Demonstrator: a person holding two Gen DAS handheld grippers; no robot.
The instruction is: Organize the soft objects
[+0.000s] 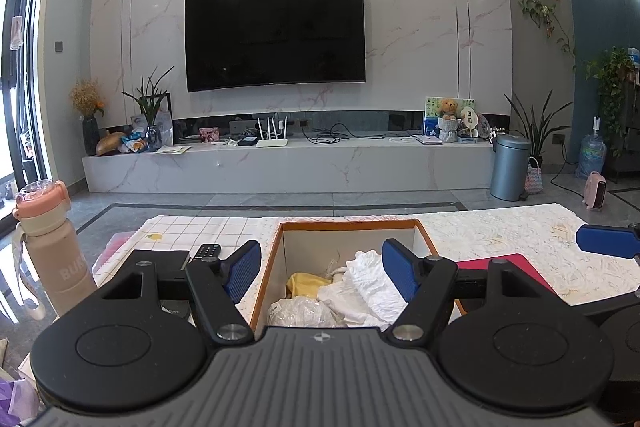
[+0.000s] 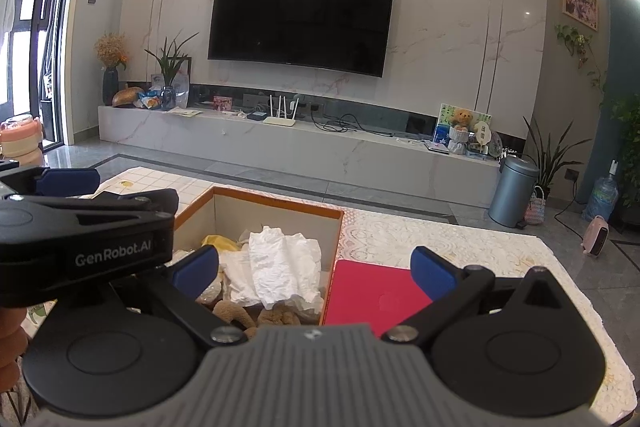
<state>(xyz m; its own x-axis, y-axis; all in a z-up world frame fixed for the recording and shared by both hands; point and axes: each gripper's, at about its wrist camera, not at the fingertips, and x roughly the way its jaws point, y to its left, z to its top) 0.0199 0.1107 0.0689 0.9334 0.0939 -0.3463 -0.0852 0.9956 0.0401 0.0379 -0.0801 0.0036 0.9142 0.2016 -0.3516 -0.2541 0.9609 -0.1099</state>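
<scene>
1. Left gripper (image 1: 322, 269): black two-finger unit, blue pads (image 1: 242, 271). Jaws spread wide, nothing between the pads. Pointed forward and a little downward.
2. Right gripper (image 2: 316, 273): same build, blue pads (image 2: 434, 273). Jaws spread wide, nothing gripped. Pointed forward and a little downward.
3. Relation: the two units side by side, close together; each shows at the edge of the other's wrist view.
</scene>
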